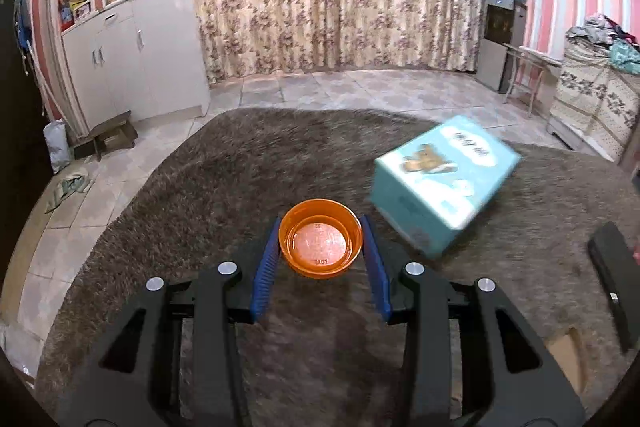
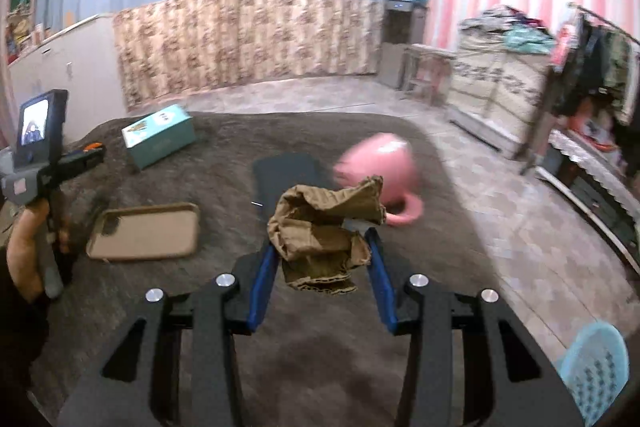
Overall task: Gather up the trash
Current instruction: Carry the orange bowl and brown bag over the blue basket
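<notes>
Across the brown shaggy surface (image 2: pixel 328 359) I see a teal box (image 1: pixel 440 183), a dark flat pad (image 2: pixel 286 171), a tan tray (image 2: pixel 146 231) and a pink mug (image 2: pixel 380 173). Both my tools angle downward. My right tool (image 2: pixel 324 259) is clenched on a crumpled brown cardboard scrap (image 2: pixel 320 227), lifted over the pad. My left tool (image 1: pixel 320 247) grips a small orange lid (image 1: pixel 320 243); the person's hand (image 2: pixel 24 255) holds it at left.
</notes>
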The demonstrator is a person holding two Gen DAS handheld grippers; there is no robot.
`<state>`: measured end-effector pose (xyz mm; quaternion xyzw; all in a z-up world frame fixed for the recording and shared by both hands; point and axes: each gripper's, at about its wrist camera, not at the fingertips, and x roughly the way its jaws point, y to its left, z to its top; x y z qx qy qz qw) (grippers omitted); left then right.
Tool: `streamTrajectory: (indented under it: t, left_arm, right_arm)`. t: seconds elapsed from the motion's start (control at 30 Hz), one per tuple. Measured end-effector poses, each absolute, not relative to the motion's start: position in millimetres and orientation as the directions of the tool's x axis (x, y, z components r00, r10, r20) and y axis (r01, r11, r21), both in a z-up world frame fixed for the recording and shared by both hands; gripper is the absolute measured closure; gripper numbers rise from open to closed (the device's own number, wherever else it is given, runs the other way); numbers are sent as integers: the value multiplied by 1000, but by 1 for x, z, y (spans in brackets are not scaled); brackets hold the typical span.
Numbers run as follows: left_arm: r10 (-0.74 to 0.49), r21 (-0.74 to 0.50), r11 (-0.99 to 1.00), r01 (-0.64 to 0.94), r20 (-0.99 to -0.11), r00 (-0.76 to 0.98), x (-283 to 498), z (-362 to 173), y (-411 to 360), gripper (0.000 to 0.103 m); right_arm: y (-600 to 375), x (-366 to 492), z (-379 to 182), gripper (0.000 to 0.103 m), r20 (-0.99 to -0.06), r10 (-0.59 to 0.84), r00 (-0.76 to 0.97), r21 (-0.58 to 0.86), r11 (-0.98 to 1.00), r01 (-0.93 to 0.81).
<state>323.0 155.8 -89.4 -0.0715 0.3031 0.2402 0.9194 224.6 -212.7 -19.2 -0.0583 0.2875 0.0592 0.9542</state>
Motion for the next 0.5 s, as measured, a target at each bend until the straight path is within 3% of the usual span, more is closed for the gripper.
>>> streamTrajectory:
  t: [0.13, 0.5]
  left_arm:
    - [358, 23, 908, -418, -560, 747, 305, -67, 116, 64]
    - [27, -43, 998, -54, -490, 871, 244, -21, -57, 64]
  right_arm:
    - [-254, 196, -13, 60, -525, 5, 851, -62, 997, -44]
    - [-375, 112, -16, 60, -495, -209, 843, -1, 971, 239]
